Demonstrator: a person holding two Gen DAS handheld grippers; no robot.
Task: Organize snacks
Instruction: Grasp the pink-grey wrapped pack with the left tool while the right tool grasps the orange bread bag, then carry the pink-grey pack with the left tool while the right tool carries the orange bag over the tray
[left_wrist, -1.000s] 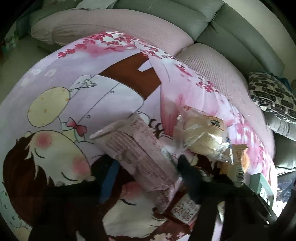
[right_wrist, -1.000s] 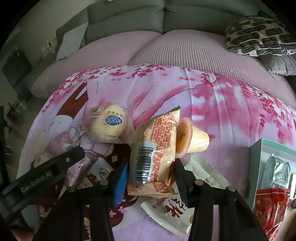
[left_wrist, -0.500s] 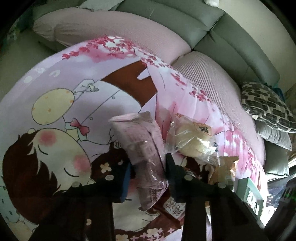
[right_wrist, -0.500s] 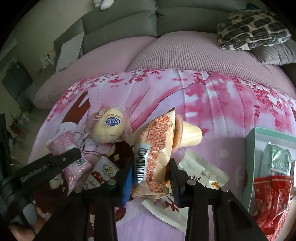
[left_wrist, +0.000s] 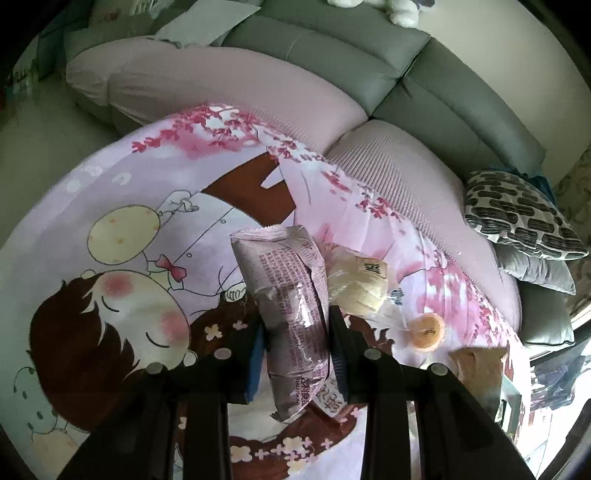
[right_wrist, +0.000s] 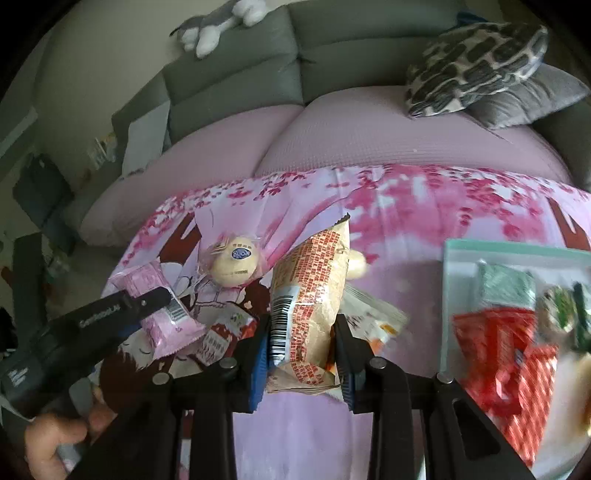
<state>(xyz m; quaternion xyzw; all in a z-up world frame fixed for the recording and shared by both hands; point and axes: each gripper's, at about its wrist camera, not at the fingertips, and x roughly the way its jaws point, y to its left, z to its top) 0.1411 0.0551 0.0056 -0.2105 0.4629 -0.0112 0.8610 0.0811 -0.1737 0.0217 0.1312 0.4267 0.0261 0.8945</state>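
Note:
My left gripper (left_wrist: 297, 343) is shut on a pink snack packet (left_wrist: 291, 306) and holds it above the cartoon-print cloth (left_wrist: 122, 229). The same packet (right_wrist: 162, 314) and left gripper (right_wrist: 110, 314) show in the right wrist view. My right gripper (right_wrist: 303, 343) is shut on an orange-printed snack packet (right_wrist: 310, 295), lifted off the cloth. A wrapped round bun (right_wrist: 234, 266) lies on the cloth between them; it also shows in the left wrist view (left_wrist: 358, 288). A pale green box (right_wrist: 517, 251) with red and green packets stands at the right.
More loose packets (right_wrist: 218, 336) lie on the cloth under the grippers, and a small orange-topped cake (left_wrist: 428, 328). A grey sofa (right_wrist: 258, 74) with a patterned cushion (right_wrist: 476, 62) stands behind. A plush toy (right_wrist: 218, 26) sits on the sofa back.
The left gripper closed on the pink packet and lifted it upright. The right gripper closed on the orange packet, lifted it and shifted right, bringing the green box closer.

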